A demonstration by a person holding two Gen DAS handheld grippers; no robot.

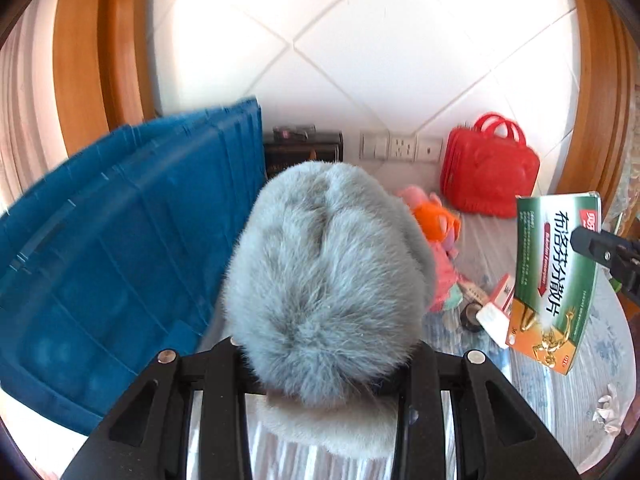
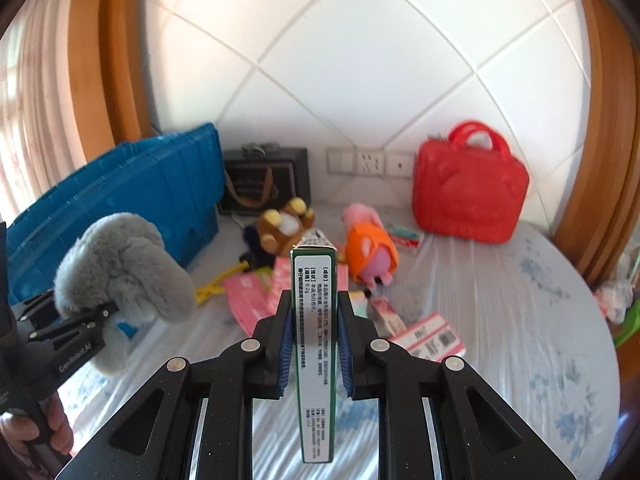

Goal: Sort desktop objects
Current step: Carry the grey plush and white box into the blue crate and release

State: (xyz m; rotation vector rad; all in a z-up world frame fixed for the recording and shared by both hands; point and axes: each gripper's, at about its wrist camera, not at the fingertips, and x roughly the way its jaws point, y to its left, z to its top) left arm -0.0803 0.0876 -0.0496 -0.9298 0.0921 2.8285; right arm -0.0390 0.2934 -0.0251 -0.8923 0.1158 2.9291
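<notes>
Two grippers were loaded above the table (image 2: 520,320): left gripper (image 2: 102,314) clamped a fluffy grey plush toy (image 1: 328,280); right gripper (image 2: 313,320) pinched a flat green cardboard medicine box (image 2: 314,320) edge-on.

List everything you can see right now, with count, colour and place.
fluffy toy: 1, grey, held in left gripper
medicine box: 1, green and white, held in right gripper
crate: 1, blue, back left of table
dark bag: 1, black, against wall beside crate
handbag: 1, red, back right of table
bear toy: 1, brown, mid table
pig toy: 1, pink with orange top, mid table
small packets: several, pink and white, scattered mid table
wall sockets: row of 3 plates, white, on tiled wall
tablecloth: 1, pale with blue flowers
left gripper: black, shut on fluffy toy
right gripper: black, shut on medicine box
</notes>
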